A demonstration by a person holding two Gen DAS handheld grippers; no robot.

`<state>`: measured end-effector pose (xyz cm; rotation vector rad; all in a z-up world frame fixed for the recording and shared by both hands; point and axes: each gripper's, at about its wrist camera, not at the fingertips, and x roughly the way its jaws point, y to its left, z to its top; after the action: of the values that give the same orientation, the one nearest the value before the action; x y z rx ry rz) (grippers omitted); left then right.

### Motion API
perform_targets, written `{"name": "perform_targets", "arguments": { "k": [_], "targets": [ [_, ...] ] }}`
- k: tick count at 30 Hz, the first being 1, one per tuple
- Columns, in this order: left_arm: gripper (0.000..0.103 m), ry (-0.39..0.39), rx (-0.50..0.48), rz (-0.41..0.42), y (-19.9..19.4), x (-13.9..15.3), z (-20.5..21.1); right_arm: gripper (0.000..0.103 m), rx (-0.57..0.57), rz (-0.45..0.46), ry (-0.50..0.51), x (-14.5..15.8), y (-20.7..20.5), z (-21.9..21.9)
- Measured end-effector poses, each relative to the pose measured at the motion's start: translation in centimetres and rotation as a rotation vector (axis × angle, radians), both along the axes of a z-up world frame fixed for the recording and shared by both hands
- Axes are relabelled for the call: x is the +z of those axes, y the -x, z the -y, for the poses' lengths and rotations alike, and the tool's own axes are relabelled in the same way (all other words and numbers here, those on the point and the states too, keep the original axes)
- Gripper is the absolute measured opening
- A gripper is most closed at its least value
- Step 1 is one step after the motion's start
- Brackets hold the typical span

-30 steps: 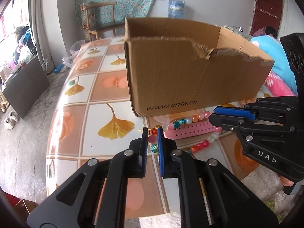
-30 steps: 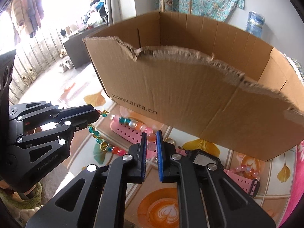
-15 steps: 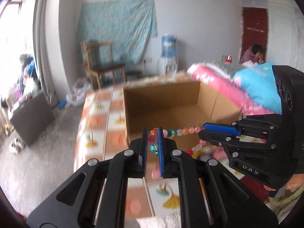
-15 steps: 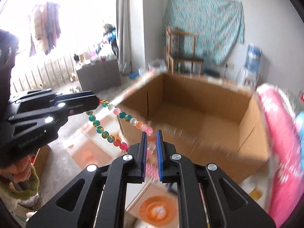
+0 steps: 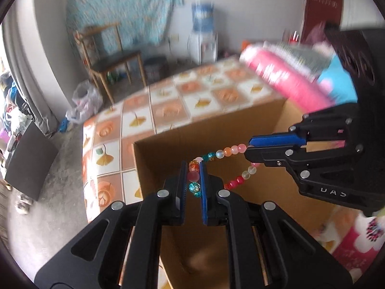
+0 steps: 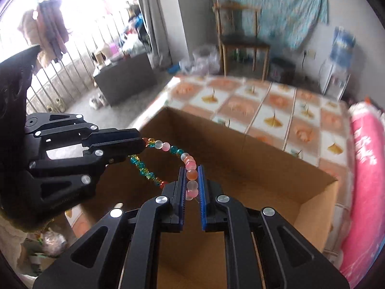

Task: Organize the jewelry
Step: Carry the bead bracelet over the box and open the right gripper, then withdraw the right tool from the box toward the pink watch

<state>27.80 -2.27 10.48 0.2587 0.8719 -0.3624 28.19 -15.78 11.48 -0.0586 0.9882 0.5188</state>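
A bead necklace (image 5: 226, 151) of pink, orange, teal and white beads hangs stretched between both grippers over an open cardboard box (image 5: 163, 159). My left gripper (image 5: 194, 166) is shut on one end of the necklace. My right gripper (image 6: 192, 171) is shut on the other end of the necklace (image 6: 168, 147). In the right wrist view the left gripper (image 6: 142, 142) sits at the left, over the box (image 6: 252, 183). In the left wrist view the right gripper (image 5: 247, 145) sits at the right. The box's inside looks bare.
The box stands on a table with a ginkgo-leaf tile cloth (image 5: 134, 118). A pink and blue bundle (image 5: 284, 77) lies at the right side of the table. A wooden chair (image 5: 108, 55) and a water dispenser (image 5: 202, 36) stand by the far wall.
Both grippers have lifted the necklace from the table in front of the box to above the box's open top. Both stay shut on it.
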Motion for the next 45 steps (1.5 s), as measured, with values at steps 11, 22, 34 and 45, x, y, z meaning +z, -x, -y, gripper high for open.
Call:
{"name": "perform_targets", "arguments": {
  "k": [11, 22, 34, 45],
  "targets": [
    [0.009, -0.197, 0.021, -0.251, -6.9, -7.8, 2.2, 0.011, -0.006, -0.367, -0.009, -10.4, -6.9, -0.9],
    [0.035, -0.176, 0.046, -0.188, -5.4, -5.1, 1.5, 0.030, -0.023, -0.331, -0.016, -8.8, -6.3, -0.3],
    [0.090, 0.107, 0.093, 0.103, 10.9, 7.0, -6.4, 0.068, 0.009, 0.199, -0.137, 8.4, 10.8, 6.1],
    [0.094, 0.211, 0.243, 0.006, 21.2, -5.1, -9.5, 0.073, -0.157, 0.144, -0.181, -2.2, 23.7, 7.4]
  ]
}}
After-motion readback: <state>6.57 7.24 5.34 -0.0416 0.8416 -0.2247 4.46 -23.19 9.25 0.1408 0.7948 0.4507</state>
